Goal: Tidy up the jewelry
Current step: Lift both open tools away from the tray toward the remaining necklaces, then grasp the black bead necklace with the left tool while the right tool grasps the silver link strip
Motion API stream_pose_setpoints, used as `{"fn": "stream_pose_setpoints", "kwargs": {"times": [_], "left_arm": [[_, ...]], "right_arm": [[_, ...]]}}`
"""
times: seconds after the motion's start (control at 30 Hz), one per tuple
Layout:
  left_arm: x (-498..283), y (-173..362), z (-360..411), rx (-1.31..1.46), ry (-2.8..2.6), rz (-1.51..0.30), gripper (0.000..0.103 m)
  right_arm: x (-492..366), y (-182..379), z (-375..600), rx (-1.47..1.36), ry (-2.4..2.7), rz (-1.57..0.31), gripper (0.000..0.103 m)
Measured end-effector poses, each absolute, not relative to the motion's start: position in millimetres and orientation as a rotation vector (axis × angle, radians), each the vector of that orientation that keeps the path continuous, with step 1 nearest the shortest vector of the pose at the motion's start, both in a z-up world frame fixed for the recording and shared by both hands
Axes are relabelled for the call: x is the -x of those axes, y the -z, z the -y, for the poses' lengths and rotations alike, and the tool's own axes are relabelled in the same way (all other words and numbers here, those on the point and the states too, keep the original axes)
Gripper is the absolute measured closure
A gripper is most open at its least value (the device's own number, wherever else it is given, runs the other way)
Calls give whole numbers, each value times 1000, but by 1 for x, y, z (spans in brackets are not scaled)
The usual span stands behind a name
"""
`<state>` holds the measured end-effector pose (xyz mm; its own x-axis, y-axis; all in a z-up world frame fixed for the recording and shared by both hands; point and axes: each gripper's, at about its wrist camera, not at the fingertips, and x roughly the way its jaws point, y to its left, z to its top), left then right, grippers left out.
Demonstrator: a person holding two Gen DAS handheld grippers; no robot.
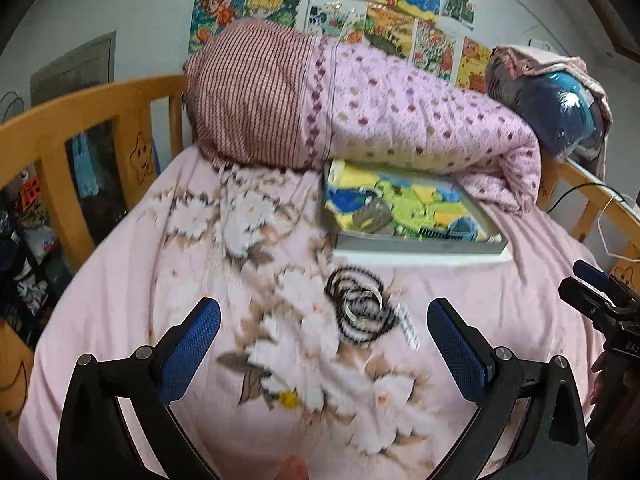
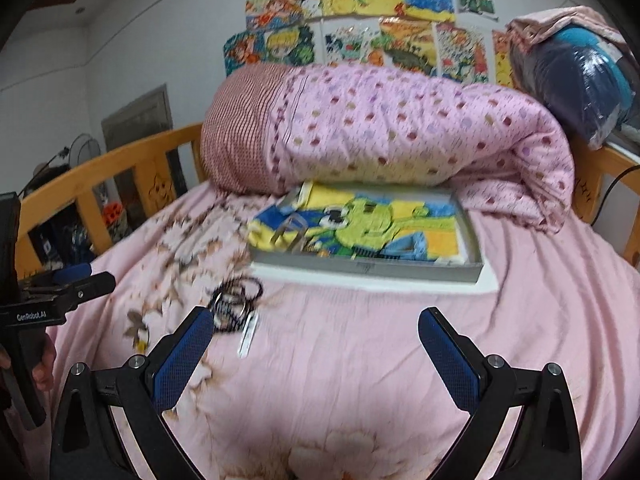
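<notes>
The coiled black beaded necklace [image 1: 358,306] with a silver bangle [image 1: 362,304] lies on the pink floral bedsheet [image 1: 180,280], just ahead of the left gripper [image 1: 324,344], fingers apart. The right gripper [image 2: 316,348] is spread too. A shallow grey tray [image 1: 416,242] sits farther back, against the rolled pink quilt [image 1: 400,120].

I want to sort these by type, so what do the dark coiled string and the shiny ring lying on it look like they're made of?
Beaded string: small dark beads strung in loops, matte; wood, stone or plastic cannot be told. Shiny ring: a wide silvery band with bright glints, probably polished metal, though the blur leaves clear plastic possible.
</notes>
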<state>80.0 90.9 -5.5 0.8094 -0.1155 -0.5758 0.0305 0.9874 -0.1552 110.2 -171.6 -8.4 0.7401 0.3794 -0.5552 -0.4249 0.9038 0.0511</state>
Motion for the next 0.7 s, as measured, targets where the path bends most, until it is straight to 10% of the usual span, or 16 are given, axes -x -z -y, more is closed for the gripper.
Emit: {"fn": "stream_pose_setpoints", "kwargs": {"times": [0.7], "left_arm": [[-90, 48, -86, 159, 81, -750, 2]], "right_arm": [[-112, 71, 145, 237, -562, -752, 0]]}}
